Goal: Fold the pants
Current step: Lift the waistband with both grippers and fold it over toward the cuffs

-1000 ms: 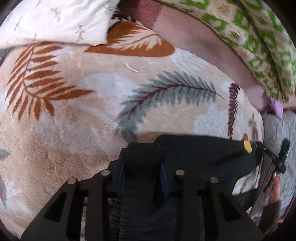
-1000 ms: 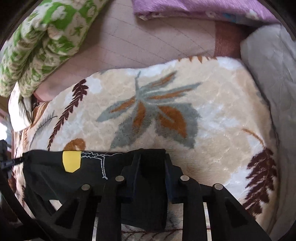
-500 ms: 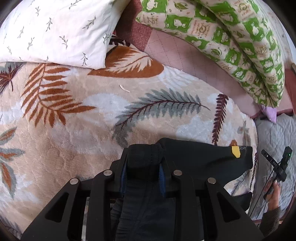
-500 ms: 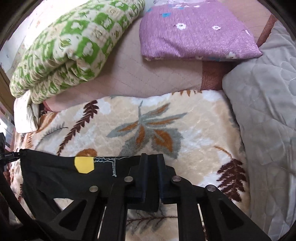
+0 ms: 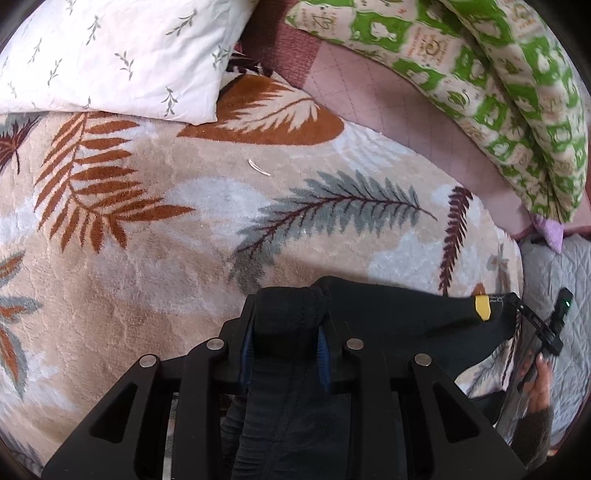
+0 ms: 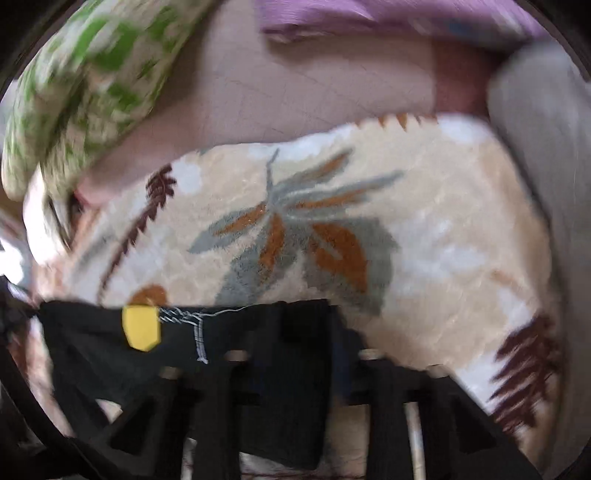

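Black cloth fills both my grips: the pants (image 5: 399, 321) hang stretched between my two grippers above a beige plush blanket (image 5: 147, 266) printed with rust, grey and maroon fern leaves.

Starting at the left, a white pillow (image 5: 110, 51) with small grey sprigs lies on the blanket's far corner. A thin pale sliver (image 5: 258, 167) rests on the pile beyond my left gripper (image 5: 286, 332). That gripper points steeply down, and its jaws are clenched on a bunched, ribbed fold of the pants, blue pad edges showing on either side of the cloth. From there the top edge of the garment runs taut to the right, carrying a small yellow tag (image 5: 482, 308) near its far end. Beyond it, past the blanket's border, a pink quilted sheet (image 5: 388, 110) shows, with a green-and-cream patterned quilt (image 5: 517, 103) rolled up on it.

Farther right, my right hand (image 5: 535, 380) grasps the handle of the other tool beside a grey quilted cover (image 5: 561, 266). The right wrist view is blurred. There the right gripper (image 6: 306, 332) has a flap of the black cloth between its jaws, which are parting slightly, though the fabric looks gripped. White stitching (image 6: 199, 332) runs just beside the yellow tag, and a purple cushion (image 6: 369, 18) sits at the far edge.
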Motion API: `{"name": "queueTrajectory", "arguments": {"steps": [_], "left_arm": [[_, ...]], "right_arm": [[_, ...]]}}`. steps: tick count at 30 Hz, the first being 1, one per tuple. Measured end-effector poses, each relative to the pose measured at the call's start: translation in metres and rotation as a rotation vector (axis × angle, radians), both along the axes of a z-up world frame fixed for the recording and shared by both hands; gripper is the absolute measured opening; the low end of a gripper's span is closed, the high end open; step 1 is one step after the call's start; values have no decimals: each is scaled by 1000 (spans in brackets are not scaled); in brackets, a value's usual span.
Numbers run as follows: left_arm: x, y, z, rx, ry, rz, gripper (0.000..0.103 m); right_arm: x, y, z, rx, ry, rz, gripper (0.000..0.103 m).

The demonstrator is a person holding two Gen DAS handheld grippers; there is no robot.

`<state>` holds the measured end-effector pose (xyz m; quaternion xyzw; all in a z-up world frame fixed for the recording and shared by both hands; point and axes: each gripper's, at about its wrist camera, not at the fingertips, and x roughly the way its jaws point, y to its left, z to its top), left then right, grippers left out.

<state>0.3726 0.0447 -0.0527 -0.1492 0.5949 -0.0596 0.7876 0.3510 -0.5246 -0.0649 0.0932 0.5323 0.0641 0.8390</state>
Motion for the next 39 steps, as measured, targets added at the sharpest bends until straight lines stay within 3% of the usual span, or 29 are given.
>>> {"name": "queueTrajectory", "arguments": {"steps": [4,11,27,34,39], "left_arm": [[-7,-2,4,-1,-29,26,25],[-38,4,31,-53,-97,69,25],[-129,21,51,-107,-141,97,25],[-157,21,37,-94,-109,75,25],[-159,22,39,-89,-109,68,25]], "right_arm": [[-12,3,33,-50,-95,26,14],[-51,10,74,-93,-174,56,13],[-172,3,91,-107,-214,9,7],[-213,-10,76,-27,-167,-42,7],[-203,-17,46,206,-52,-143,12]]}}
